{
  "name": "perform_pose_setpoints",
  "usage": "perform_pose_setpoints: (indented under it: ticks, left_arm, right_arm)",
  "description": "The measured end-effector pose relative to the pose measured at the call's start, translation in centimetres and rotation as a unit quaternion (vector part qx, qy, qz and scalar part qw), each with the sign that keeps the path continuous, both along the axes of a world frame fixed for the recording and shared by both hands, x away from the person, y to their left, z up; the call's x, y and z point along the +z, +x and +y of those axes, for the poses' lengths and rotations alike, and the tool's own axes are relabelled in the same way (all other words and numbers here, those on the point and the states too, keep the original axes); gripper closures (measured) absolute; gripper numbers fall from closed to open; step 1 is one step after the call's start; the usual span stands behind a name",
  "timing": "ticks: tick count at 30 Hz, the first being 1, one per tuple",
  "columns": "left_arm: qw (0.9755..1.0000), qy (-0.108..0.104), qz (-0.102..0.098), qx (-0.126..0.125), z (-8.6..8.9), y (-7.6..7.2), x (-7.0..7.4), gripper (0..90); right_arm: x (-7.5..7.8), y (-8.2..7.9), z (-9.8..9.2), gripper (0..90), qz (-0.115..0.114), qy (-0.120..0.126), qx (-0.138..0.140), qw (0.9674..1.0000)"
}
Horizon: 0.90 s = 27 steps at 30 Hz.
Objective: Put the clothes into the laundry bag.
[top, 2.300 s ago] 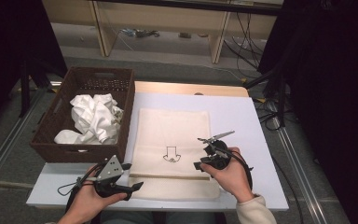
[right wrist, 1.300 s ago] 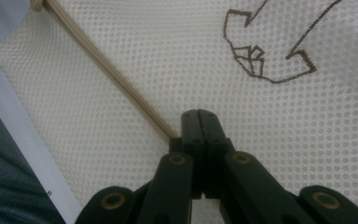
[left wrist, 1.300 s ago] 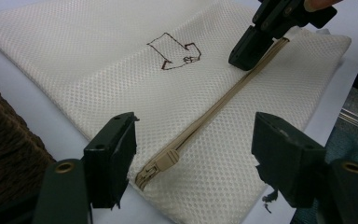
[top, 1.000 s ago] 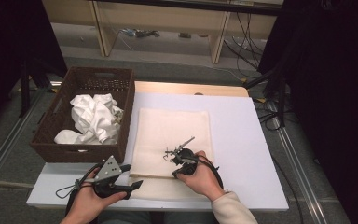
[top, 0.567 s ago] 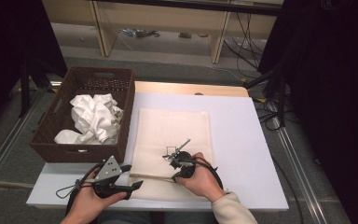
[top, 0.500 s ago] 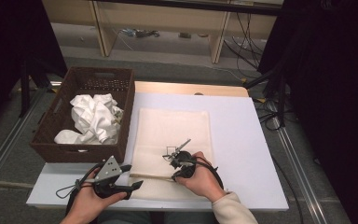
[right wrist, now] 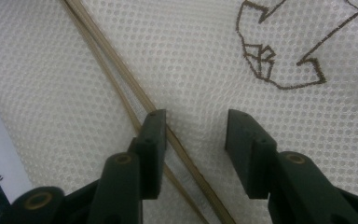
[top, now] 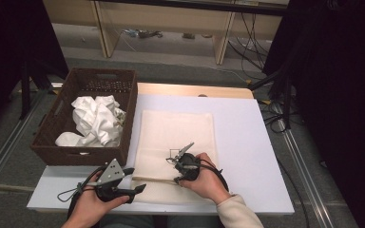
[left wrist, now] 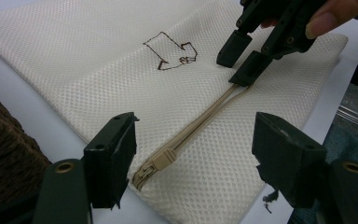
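Mesh bag (top: pixel 176 142) laid flat on the white table (top: pixel 247 142), zipper (left wrist: pixel 191 135) being worked on

The right gripper (top: pixel 184 167) is held tip-down on the bag next to the drawn arrow (right wrist: pixel 284 51); its fingers have just been opening and are parted now, nothing clamped, with the tan zipper tape running under one of them. The left gripper (top: pixel 130 181) is hovered at the bag's near corner, fingers (left wrist: pixel 112 161) spread and empty, zipper pull between them below. A basket (top: pixel 57 142) of crumpled cloth (top: pixel 97 118) is parked just beside the bag.
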<state>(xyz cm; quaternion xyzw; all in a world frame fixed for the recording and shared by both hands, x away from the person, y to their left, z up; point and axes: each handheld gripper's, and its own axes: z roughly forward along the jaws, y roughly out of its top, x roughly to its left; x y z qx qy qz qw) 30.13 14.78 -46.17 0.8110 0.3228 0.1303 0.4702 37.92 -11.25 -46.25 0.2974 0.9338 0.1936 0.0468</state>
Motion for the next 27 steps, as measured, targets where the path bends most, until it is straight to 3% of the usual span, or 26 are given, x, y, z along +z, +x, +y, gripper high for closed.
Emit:
perform_pose_setpoints:
  ticks: [1, 2, 7, 11, 12, 14, 19, 24, 27]
  left_arm:
    - [1.0, 0.004, 0.001, 0.0, 0.0, 0.0, 0.1, 30.1]
    - [1.0, -0.001, -0.002, 0.001, 0.0, 0.0, 0.0, 29.7]
    - [1.0, 0.002, 0.004, 0.006, 0.0, -0.1, 0.1, 29.3]
    - [0.9999, -0.003, 0.007, 0.009, -0.1, -0.1, 0.1, 28.9]
    - [0.9999, -0.006, 0.009, 0.004, -0.1, 0.0, 0.0, 28.9]
    - [0.9999, -0.006, 0.011, 0.005, -0.2, -0.1, 0.0, 29.1]
    - [1.0, 0.004, -0.003, -0.003, -0.2, 0.0, 0.1, 28.5]
    - [1.0, -0.004, -0.002, 0.007, -0.2, -0.1, 0.2, 28.5]
    - [0.9999, 0.007, -0.01, 0.008, -0.1, -0.1, 0.4, 27.7]
  right_arm:
    - [0.0, 0.0, 0.0, 65.6, 0.0, 0.0, 0.0, 1.0]
    - [-0.1, 0.1, -0.1, 71.3, -0.007, -0.005, -0.004, 1.0]
    - [-0.1, 0.2, -0.2, 74.2, -0.005, -0.003, -0.011, 0.9999]
    - [-0.1, 0.4, -0.3, 79.5, -0.016, -0.005, 0.0, 0.9999]
    - [-0.1, 0.4, -0.3, 82.5, -0.011, -0.002, -0.014, 0.9998]
    - [-0.1, 0.4, -0.4, 83.3, -0.012, -0.003, -0.014, 0.9998]
    - [-0.1, 0.4, -0.3, 88.0, -0.019, -0.004, -0.018, 0.9997]
    - [0.7, 0.3, -0.5, 88.6, -0.031, 0.008, -0.031, 0.999]
    - [1.8, 0.3, -0.8, 88.7, -0.052, 0.028, -0.038, 0.9976]
